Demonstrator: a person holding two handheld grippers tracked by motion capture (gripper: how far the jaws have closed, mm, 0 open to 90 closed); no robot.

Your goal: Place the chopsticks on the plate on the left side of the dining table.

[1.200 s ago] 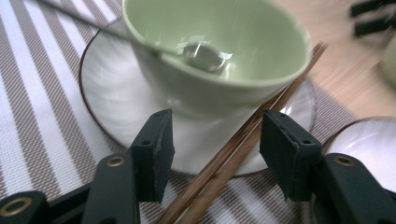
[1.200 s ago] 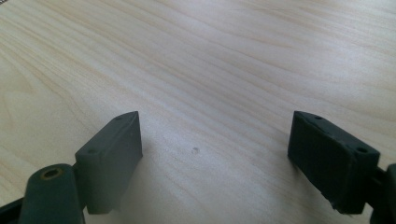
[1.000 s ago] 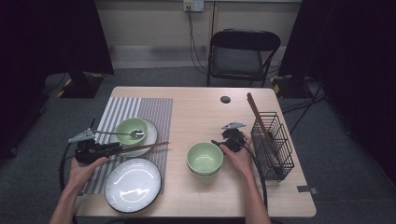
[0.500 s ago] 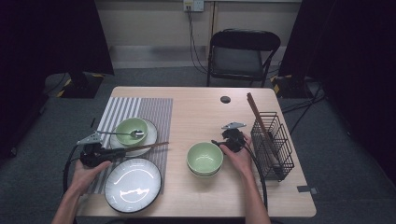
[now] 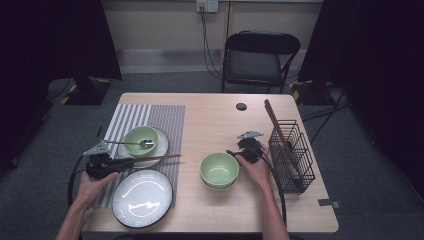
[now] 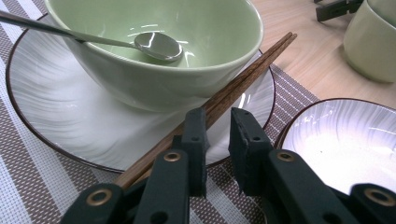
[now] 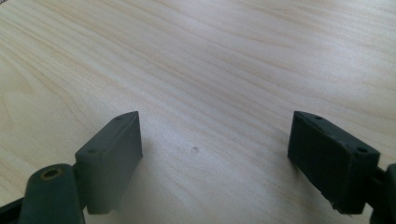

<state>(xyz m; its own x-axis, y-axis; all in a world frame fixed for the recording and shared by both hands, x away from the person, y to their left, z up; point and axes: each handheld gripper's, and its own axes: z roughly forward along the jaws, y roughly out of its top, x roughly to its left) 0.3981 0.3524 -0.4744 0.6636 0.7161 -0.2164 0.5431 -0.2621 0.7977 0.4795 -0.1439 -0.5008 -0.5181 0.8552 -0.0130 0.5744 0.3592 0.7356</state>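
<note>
Forearms enter from below, left tongs (image 5: 122, 163) lying level at the striped mat's edge, narrowly parted, chopsticks (image 6: 224, 95) beside one jaw and against the saucer (image 6: 56, 116) under the green bowl (image 6: 154, 51), grip unclear; right tongs (image 7: 215, 154) gape wide, empty, above bare tabletop (image 7: 210, 56).
</note>
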